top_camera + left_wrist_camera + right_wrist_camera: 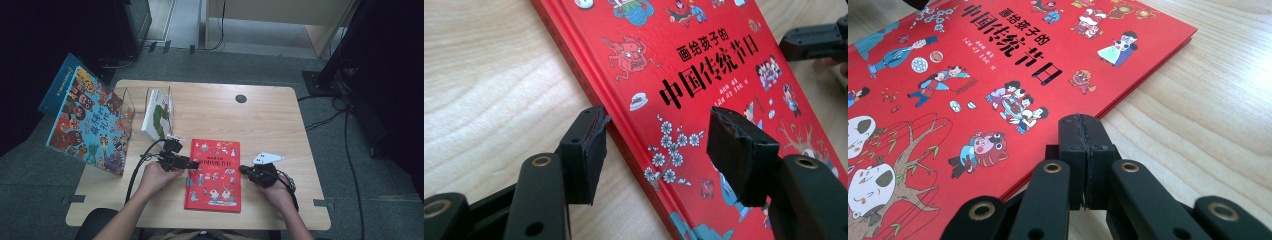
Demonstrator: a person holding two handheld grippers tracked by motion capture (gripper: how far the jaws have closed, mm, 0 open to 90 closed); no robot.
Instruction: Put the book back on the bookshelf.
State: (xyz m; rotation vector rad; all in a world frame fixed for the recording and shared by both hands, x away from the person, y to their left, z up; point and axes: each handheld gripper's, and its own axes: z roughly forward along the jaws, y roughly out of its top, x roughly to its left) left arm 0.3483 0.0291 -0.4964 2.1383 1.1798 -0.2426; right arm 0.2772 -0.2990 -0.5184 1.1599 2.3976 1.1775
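Observation:
A red picture book [214, 175] lies flat near the table's front edge, cover up. My left gripper [192, 163] is at the book's left edge, open. In the left gripper view the left gripper [659, 142] straddles the book's [704, 65] spine edge, one jaw over the wood and one over the cover. My right gripper [244, 170] sits at the book's right edge, shut with nothing in it. In the right gripper view the right gripper's [1083, 131] closed jaws rest just beside the book's [973, 75] edge.
A clear divider rack [150, 110] at the back left holds a white book [158, 115] upright. A large colourful book [90, 125] leans against the rack's left side, over the table edge. A dark round hole [241, 98] marks the far table [270, 125].

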